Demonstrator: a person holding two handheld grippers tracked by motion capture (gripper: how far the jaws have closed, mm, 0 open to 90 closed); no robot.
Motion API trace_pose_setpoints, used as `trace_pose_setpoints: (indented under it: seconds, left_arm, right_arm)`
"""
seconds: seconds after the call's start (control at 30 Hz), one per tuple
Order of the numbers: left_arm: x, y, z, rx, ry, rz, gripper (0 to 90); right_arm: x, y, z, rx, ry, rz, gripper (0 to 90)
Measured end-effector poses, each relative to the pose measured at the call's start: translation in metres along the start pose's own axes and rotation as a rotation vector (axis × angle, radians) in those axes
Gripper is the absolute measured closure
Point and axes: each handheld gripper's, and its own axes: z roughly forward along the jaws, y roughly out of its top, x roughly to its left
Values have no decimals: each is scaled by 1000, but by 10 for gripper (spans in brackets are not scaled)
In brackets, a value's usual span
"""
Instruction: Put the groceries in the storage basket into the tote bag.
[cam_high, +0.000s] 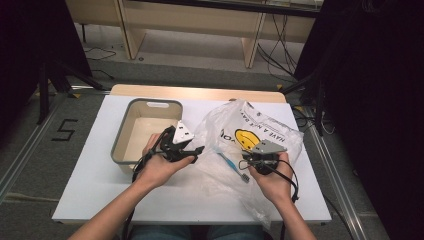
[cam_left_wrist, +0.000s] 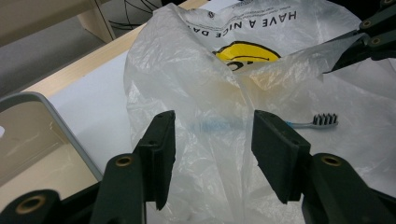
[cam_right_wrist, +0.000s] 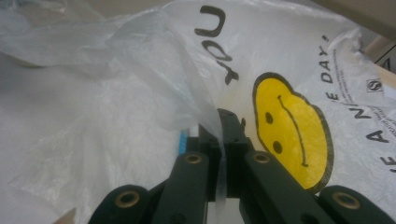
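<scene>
High view: plastic bag (cam_high: 260, 131) lettered "HAVE A NICE DAY"

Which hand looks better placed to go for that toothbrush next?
Probably the left. The left claw is open and aimed at the toothbrush under the plastic bag. The right claw is shut on the bag's edge, holding it up.

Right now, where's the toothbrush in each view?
High view: toothbrush lies centre, between the two grippers, by the plastic bag.
Left gripper view: right of centre, bristles past the right jaw, handle under the bag.
Right gripper view: blue sliver left of the jaws.
Shared landmark: the bag's yellow smiley.
</scene>
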Motion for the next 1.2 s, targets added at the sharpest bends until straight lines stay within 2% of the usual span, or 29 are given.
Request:
trace_pose_setpoints:
  seconds: [0.43, 0.7, 0.9, 1.1, 1.2]
  left_arm:
    - [3, -4, 6, 23, 4, -7, 490]
    - [-5, -13, 19, 87, -16, 14, 513]
    - [-9, -19, 27, 143, -24, 29, 556]
    - [-12, -26, 36, 196, -31, 38, 586]
    - [-15, -30, 41, 218, -40, 42, 606]
  right_arm:
    - [5, -18, 9, 121, 98, -41, 900]
    - [9, -23, 16, 136, 145, -41, 860]
    - [14, -25, 18, 142, 205, -40, 739]
    - [20, -27, 17, 148, 286, -34, 607]
    - [17, -26, 12, 112, 314, -11, 553]
